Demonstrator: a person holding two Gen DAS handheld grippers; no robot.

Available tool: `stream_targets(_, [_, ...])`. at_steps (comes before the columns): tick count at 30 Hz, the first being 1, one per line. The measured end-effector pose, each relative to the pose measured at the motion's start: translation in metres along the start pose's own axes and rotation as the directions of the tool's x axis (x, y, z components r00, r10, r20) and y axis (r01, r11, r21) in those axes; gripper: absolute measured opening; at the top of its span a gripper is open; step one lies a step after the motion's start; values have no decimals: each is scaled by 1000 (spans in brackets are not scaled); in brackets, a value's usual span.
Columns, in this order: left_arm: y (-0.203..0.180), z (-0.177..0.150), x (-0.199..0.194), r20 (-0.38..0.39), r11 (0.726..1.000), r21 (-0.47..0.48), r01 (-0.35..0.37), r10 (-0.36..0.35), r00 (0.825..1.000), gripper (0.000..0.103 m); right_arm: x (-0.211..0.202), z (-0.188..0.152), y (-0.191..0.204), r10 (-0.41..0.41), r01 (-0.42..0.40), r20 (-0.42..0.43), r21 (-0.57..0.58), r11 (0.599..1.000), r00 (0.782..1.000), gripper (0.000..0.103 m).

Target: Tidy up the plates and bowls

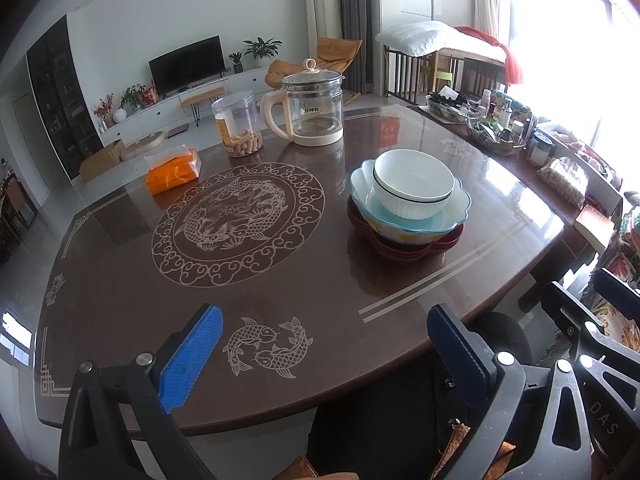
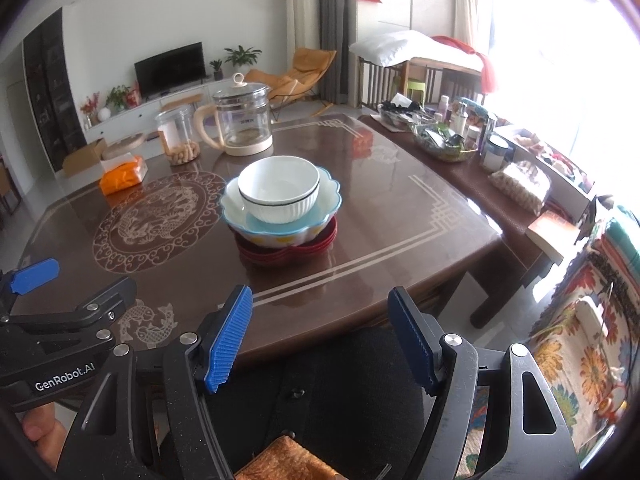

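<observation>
A white ribbed bowl (image 1: 414,188) (image 2: 279,189) sits inside a scalloped light-blue bowl (image 1: 444,216) (image 2: 328,196), which rests on a stack of dark red plates (image 1: 404,250) (image 2: 280,254) on the brown table (image 1: 280,272) (image 2: 400,200). My left gripper (image 1: 324,344) is open and empty above the table's near edge, well short of the stack. My right gripper (image 2: 320,332) is open and empty at the near edge, in front of the stack. The left gripper also shows in the right wrist view (image 2: 36,276).
A glass kettle (image 1: 312,106) (image 2: 242,120), a clear jar of peanuts (image 1: 238,124) (image 2: 180,136) and an orange tissue pack (image 1: 173,170) (image 2: 122,176) stand at the table's far side. A cluttered side table (image 1: 520,136) (image 2: 480,148) runs along the right. A black chair (image 2: 340,380) is below.
</observation>
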State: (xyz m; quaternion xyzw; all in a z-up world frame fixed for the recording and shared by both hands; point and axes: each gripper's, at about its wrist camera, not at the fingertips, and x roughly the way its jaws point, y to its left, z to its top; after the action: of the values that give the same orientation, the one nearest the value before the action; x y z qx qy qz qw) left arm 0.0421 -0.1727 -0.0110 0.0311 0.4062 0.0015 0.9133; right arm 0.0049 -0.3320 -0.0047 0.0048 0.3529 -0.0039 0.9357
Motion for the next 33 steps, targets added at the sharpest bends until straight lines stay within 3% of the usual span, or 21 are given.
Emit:
stream_targets(20, [5,11,10,-19,1000,-15,21,-21,1000,102,8,10,10,-11,10,-24,-33,999,1000,74])
stream_targets(33, [8,13,20,-14,998,7,61,-61,998,102,19,8,4,-11,12,-69,16,1000,998,74])
